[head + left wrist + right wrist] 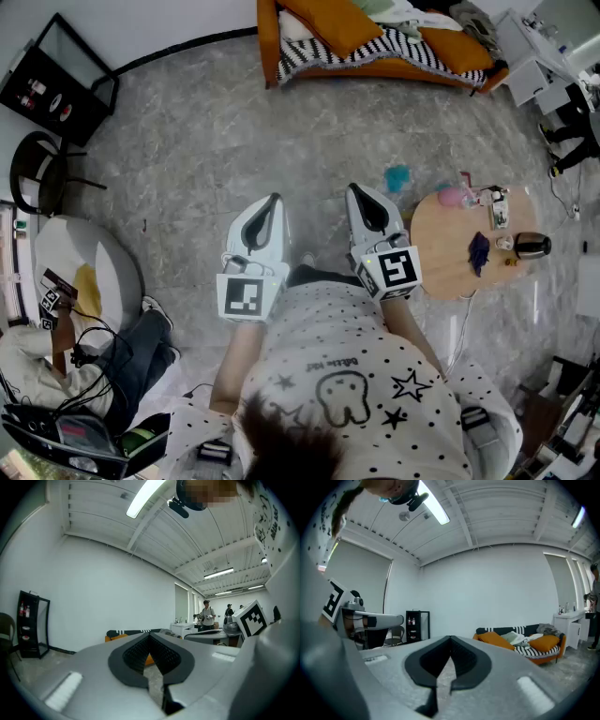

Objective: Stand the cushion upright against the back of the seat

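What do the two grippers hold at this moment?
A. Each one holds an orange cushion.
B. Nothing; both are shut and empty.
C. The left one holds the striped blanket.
B: the gripper views show the jaws of the left gripper and the right gripper closed together with nothing between them; the orange cushions lie on the sofa, far across the floor.

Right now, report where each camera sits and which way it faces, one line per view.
Head view: on the person's head, facing steeply down at grey floor; shows left claw, right claw, spotted shirt.
Left gripper view: on the left claw, level along its shut jaws toward the white wall; shirt upper right.
Right gripper view: on the right claw, level toward the orange sofa; shirt upper left.
Shared: all three show the sofa; each gripper view, the other claw.
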The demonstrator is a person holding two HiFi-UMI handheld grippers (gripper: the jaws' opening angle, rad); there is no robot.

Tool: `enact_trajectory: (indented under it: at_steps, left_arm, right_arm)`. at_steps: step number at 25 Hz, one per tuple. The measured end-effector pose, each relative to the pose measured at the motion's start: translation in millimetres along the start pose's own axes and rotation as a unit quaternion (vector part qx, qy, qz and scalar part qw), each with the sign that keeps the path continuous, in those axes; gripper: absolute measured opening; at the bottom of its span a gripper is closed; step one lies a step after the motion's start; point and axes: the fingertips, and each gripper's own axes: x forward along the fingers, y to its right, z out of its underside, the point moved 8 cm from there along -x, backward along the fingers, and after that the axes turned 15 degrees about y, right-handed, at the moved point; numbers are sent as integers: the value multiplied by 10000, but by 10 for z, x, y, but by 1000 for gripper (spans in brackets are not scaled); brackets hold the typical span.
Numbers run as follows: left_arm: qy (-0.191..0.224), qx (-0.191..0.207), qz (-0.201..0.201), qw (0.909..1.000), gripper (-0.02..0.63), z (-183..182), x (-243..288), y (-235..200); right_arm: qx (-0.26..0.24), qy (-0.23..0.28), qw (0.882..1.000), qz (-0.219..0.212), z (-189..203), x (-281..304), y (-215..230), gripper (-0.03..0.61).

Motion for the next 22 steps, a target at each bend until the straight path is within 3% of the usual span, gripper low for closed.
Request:
enact_trajectory:
  at_steps: [10, 22]
  left_arm:
    - [140, -50, 91, 9998, -5, 26, 204, 169]
    - [77, -89, 183, 9998, -5, 240, 591, -55]
  right_arm:
    - [32, 0, 10000, -70, -24, -46, 203, -6]
    - [333, 115, 9989, 324, 57, 199, 501, -6]
